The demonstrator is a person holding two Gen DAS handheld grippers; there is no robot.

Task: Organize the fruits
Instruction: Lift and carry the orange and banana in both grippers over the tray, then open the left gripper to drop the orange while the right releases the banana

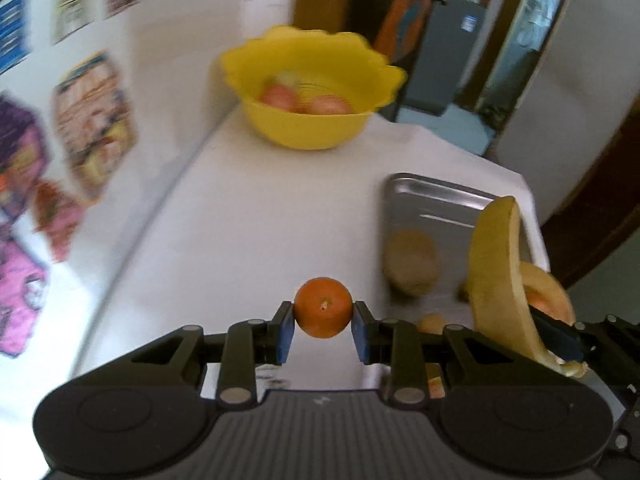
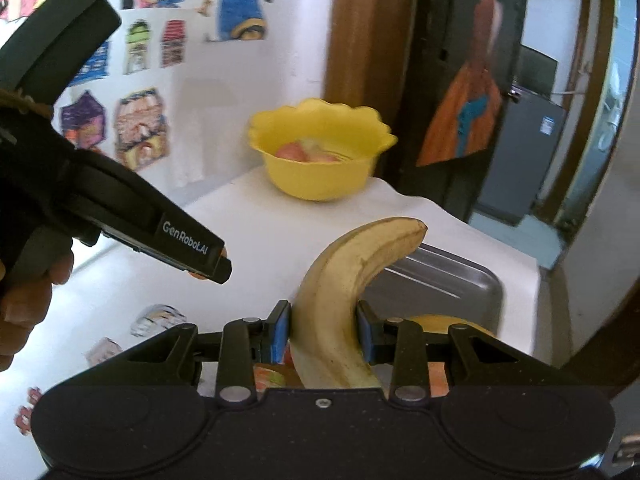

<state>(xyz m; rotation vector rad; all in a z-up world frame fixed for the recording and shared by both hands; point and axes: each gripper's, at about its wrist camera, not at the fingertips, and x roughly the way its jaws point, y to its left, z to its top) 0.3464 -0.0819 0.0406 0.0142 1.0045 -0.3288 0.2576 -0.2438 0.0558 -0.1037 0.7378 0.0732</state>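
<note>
Left gripper [image 1: 323, 320]: tilted down over the table [image 1: 256, 216], pads clamping a small orange [image 1: 323, 307].
Right gripper [image 2: 323, 330]: angled down, gripping a banana [image 2: 344, 300] that rises ahead.
Bowl [image 1: 308, 128]: yellow, well ahead, holding reddish fruit.
Tray [image 1: 432, 208]: ahead-right of left gripper.
Right view only: hand [image 2: 24, 300] gripping left handle.

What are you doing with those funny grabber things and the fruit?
A person is sorting fruit with a grabber in each hand. The left gripper is pinching a small orange, and the right gripper is squeezing a banana. Both fruits are lifted off the white table. At the far end sits a yellow bowl with some pinkish fruit already inside. A metal tray on the right has a few more fruits left on it.
</note>
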